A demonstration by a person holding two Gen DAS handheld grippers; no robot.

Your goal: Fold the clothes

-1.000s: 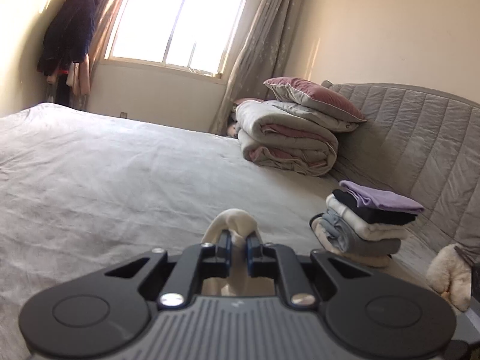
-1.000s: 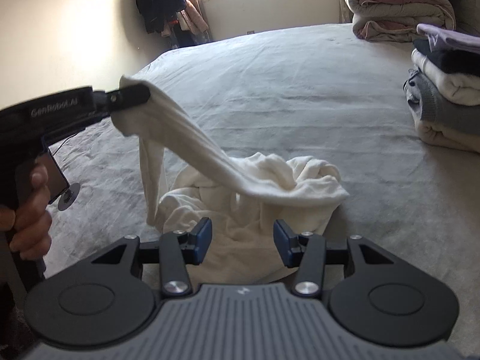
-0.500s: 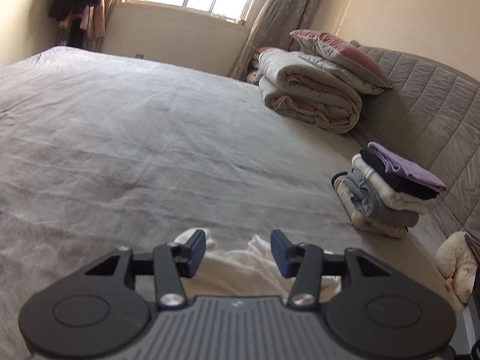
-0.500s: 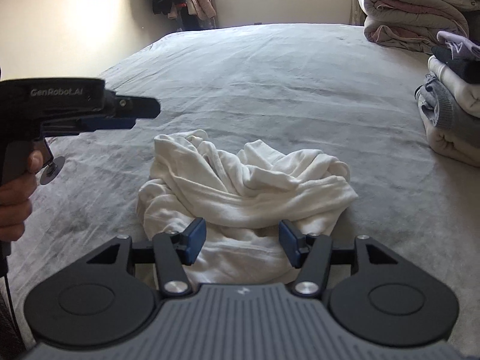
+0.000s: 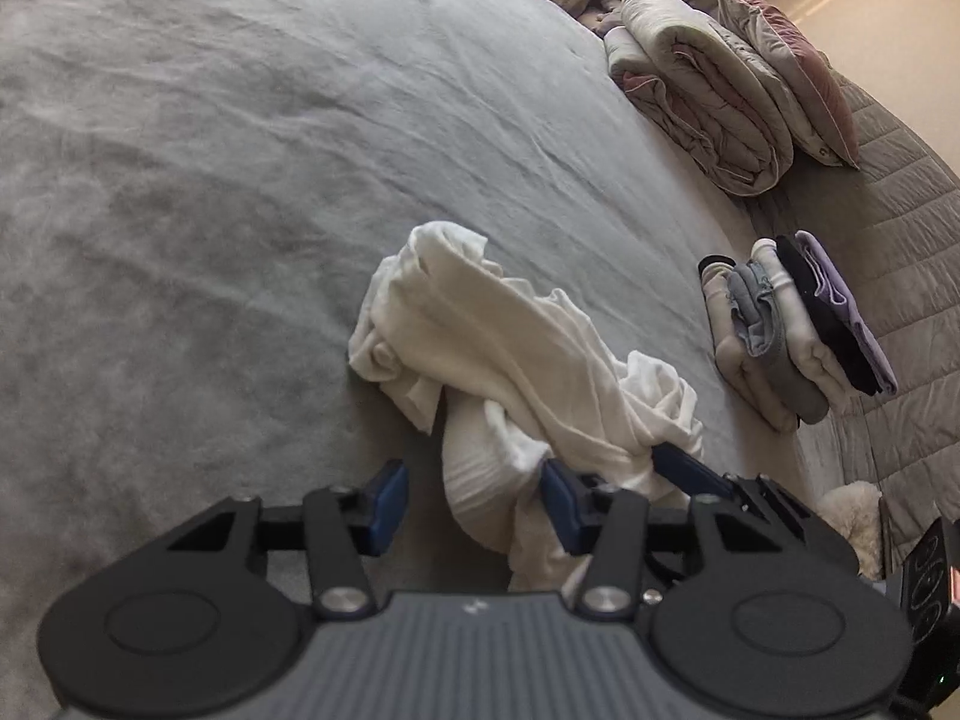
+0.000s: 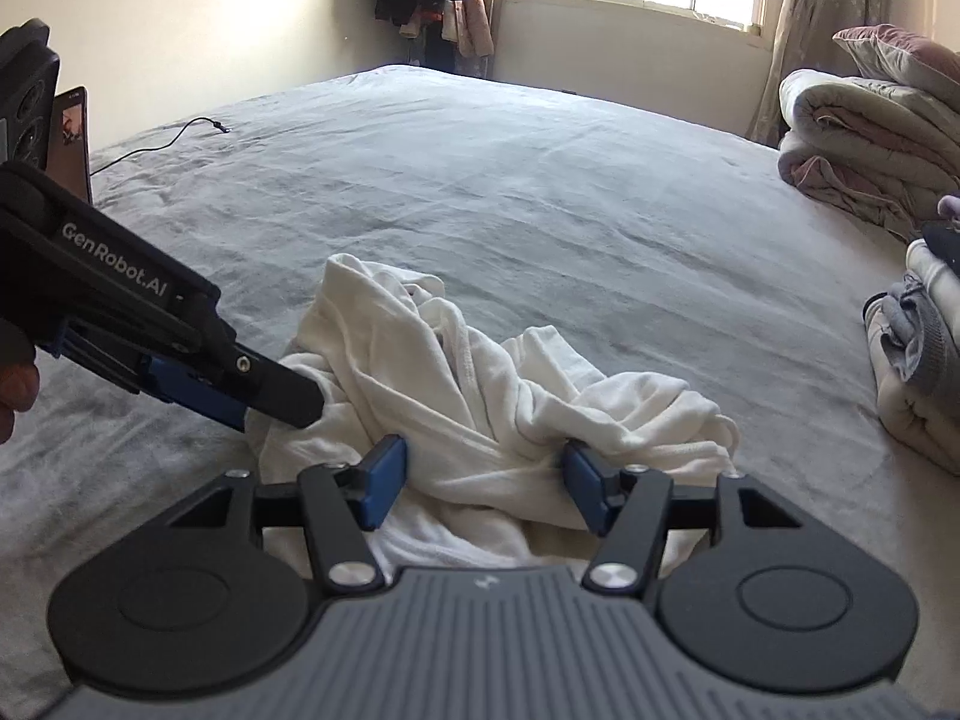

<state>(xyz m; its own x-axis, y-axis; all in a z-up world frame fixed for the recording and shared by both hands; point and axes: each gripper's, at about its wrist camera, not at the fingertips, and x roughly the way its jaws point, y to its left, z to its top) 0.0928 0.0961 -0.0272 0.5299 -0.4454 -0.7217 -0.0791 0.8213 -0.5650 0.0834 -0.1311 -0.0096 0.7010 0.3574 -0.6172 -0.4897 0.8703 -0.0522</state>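
A crumpled white garment [image 5: 510, 360] [image 6: 480, 384] lies in a heap on the grey bed [image 5: 240, 180]. My left gripper [image 5: 474, 507] is open and low over the heap's near edge, with a ribbed hem lying loose between its blue pads. In the right wrist view the left gripper [image 6: 294, 399] comes in from the left, and its tips touch the heap's left side. My right gripper [image 6: 485, 489] is open too, its pads on either side of a fold of the cloth at the heap's near edge. One right fingertip [image 5: 690, 471] shows under the cloth in the left wrist view.
A stack of folded clothes [image 5: 798, 330] [image 6: 918, 360] stands at the right, by the padded headboard [image 5: 900, 210]. A rolled duvet [image 5: 702, 90] [image 6: 864, 144] and a pillow lie beyond it. A cable [image 6: 162, 141] and a phone [image 6: 75, 138] are at the far left.
The left gripper let go of the lifted sleeve, opened and came down to the heap. The garment dropped into a pile. The right gripper moved closer, and its pads now reach the cloth.
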